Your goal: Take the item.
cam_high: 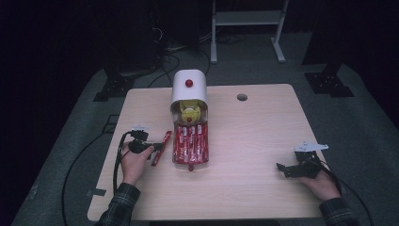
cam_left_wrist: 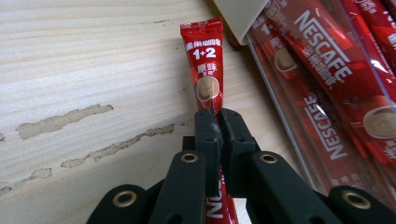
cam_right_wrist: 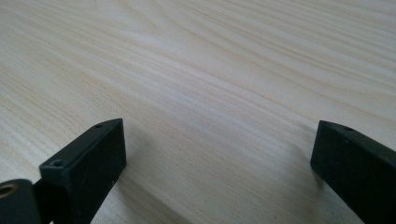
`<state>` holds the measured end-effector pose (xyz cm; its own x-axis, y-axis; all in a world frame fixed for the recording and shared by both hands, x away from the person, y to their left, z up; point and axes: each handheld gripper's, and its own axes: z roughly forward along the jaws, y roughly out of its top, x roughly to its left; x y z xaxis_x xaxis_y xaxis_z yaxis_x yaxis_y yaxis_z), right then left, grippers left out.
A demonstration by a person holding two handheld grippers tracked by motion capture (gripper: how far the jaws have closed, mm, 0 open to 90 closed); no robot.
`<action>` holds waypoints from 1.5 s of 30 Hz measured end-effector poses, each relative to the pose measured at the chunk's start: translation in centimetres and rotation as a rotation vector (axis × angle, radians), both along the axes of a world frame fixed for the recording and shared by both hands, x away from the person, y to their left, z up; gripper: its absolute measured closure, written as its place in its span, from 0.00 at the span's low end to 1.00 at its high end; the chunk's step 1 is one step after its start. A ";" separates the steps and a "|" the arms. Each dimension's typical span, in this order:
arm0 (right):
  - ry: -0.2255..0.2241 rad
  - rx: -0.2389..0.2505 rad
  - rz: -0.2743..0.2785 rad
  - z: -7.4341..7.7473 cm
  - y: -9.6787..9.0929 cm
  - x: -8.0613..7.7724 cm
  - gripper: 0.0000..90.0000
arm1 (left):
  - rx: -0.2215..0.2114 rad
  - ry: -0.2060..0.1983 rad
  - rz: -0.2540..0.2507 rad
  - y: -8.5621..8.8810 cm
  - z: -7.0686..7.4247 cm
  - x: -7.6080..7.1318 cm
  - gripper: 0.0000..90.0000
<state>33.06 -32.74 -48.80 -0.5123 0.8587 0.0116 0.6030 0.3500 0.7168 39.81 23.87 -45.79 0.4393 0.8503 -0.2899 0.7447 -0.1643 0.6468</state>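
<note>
Pale wooden table (cam_high: 254,141) in a dark room | left gripper (cam_left_wrist: 219,122) clamped on 1 red coffee stick (cam_left_wrist: 205,70), stick lying on the wood just beside the clear tray (cam_left_wrist: 299,154) of like sticks | right gripper (cam_right_wrist: 219,154) jaws wide apart, nothing between, well apart from tray

table (cam_left_wrist: 70,70): pale wood grain, matt, scuffed in patches | coffee stick (cam_left_wrist: 206,70): glossy red foil-like wrapper | tray (cam_left_wrist: 280,135): clear glossy plastic | left gripper (cam_left_wrist: 219,122): matt black plastic, brass-coloured rivets | dispenser (cam_high: 188,87): smooth white plastic
</note>
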 end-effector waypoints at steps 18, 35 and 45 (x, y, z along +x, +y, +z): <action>0.000 0.001 -0.001 0.0 0.0 0.0 0.03 | 0.016 -0.005 -0.008 -0.1 -0.2 0.1 0.82; 0.000 0.001 -0.001 0.0 0.0 0.0 0.03 | 0.046 -0.074 0.008 1.0 0.8 -1.1 0.43; 0.000 -0.001 0.002 0.0 0.0 0.0 0.03 | 0.071 -0.109 0.002 1.6 1.4 -2.5 0.29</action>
